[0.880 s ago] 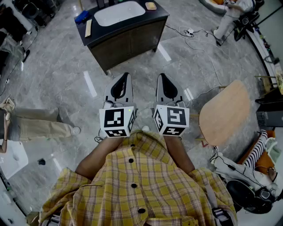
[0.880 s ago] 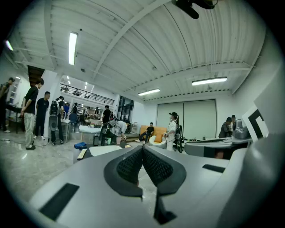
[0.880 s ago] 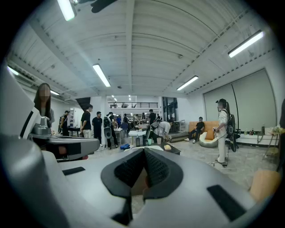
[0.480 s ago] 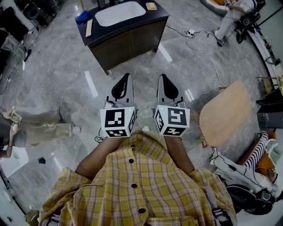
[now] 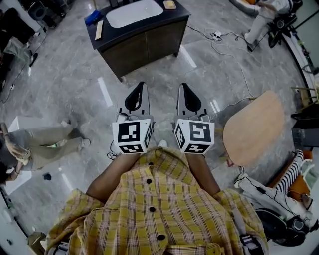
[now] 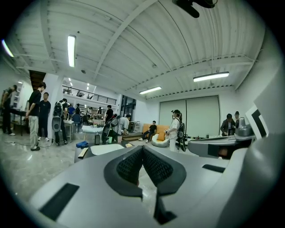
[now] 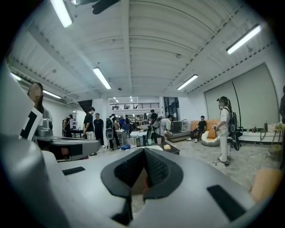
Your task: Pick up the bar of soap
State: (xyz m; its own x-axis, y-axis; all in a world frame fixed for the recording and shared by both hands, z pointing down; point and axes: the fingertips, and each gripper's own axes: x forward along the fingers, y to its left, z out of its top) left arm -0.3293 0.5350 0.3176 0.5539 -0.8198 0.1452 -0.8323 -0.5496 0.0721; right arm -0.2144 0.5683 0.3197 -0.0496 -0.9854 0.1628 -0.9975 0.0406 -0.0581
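**A:** Where's the small tan bar of soap (image 5: 170, 5)?

**B:** Far off, at the right corner of the dark table (image 5: 149, 30), beside the white basin (image 5: 133, 13). It's probably light, hard and slick, so pinch its long sides.

**A:** And the tools?

**B:** The left tool (image 5: 141, 85) and right tool (image 5: 182, 85) are both closed and empty.

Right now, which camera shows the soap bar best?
Head view: it looks down on the soap, unobstructed on the counter right of the basin. The right gripper view shows it only as a small tan speck far off; the left gripper view, an even smaller sliver.
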